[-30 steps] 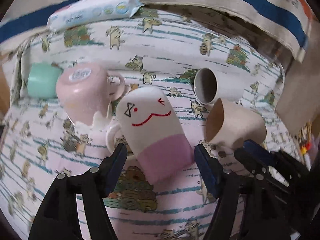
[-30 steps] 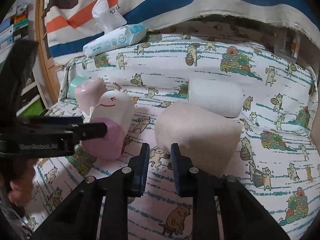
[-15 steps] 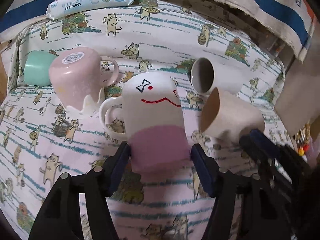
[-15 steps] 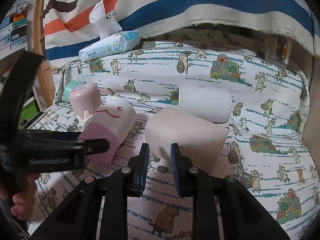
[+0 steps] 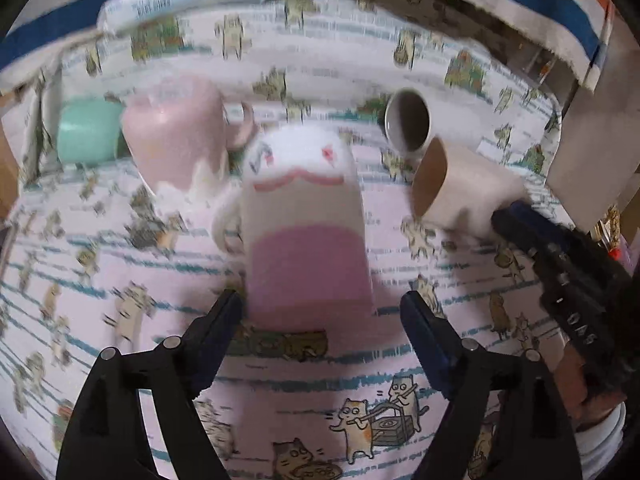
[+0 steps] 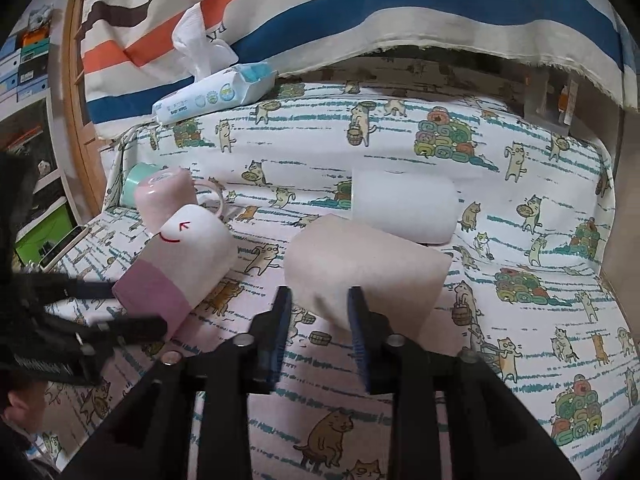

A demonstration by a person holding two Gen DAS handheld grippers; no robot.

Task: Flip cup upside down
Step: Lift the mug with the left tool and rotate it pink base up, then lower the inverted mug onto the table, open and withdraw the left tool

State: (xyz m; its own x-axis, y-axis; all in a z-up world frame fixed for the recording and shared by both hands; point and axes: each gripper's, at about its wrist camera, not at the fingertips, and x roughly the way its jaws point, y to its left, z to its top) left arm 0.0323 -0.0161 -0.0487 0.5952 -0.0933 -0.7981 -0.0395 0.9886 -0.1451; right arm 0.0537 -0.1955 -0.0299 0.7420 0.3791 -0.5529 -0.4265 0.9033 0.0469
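A white and pink mug with a drawn face (image 5: pixel 304 224) stands upside down on the cat-print cloth, rim down; it also shows in the right wrist view (image 6: pixel 180 264). My left gripper (image 5: pixel 320 316) is open, its fingers apart on either side of the mug's pink rim, just behind it and not touching. A beige cup (image 6: pixel 360 268) lies on its side, also seen in the left wrist view (image 5: pixel 460 184). My right gripper (image 6: pixel 318 304) is open a little, its fingers in front of that cup's side.
A pale pink mug (image 5: pixel 176 136) stands upside down beside a mint cup (image 5: pixel 88 132). A white cup (image 6: pixel 404 212) lies on its side at the back. A baby wipes pack (image 6: pixel 216 92) rests against the striped cloth (image 6: pixel 400 20) behind.
My left gripper has opened and let go of the face mug, which now stands upside down on the cloth. The left view is blurred from motion. The right gripper has widened slightly.
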